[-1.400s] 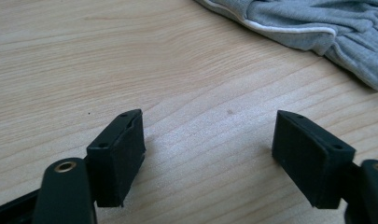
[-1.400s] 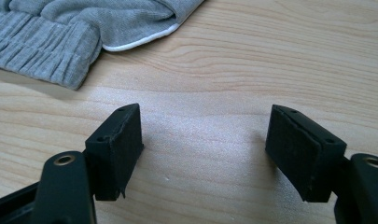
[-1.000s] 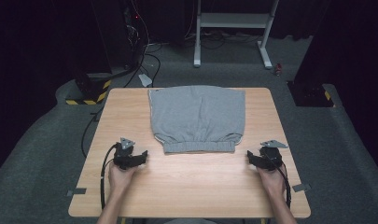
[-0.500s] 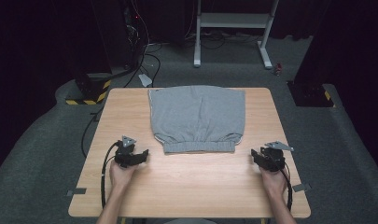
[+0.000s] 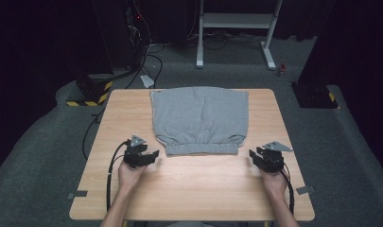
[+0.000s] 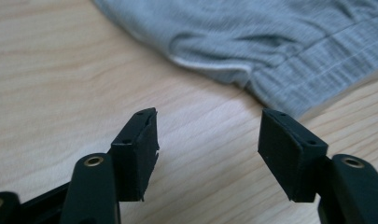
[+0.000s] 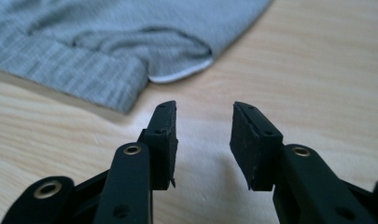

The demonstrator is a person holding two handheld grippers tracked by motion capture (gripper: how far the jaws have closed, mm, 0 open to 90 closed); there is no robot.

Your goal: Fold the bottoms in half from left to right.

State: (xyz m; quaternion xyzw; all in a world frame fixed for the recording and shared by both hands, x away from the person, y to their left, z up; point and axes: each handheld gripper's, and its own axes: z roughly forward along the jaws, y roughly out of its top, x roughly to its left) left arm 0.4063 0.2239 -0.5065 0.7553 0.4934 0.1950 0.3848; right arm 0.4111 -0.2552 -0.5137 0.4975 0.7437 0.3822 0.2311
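Observation:
A grey folded garment (image 5: 200,118) lies flat at the back middle of the wooden table (image 5: 194,189), its ribbed hem toward me. My left gripper (image 5: 153,153) hovers just off the hem's left corner (image 6: 275,93), jaws apart with only bare wood between them. They have just been closing. My right gripper (image 5: 252,154) sits off the hem's right corner (image 7: 130,88), pointing at it. Its jaws have just been closing too and stand narrower, with nothing between them. Neither gripper touches the cloth.
Bare wood spans the table's near half between my two hands. Cables (image 5: 111,175) trail from each gripper over the front edge. A white metal stand (image 5: 234,28) and dark equipment with a yellow-black striped base (image 5: 87,97) stand on the carpet behind the table.
Both grippers' jaws have narrowed. The left gripper has edged right toward the hem's corner; the right hand has stayed about where it was.

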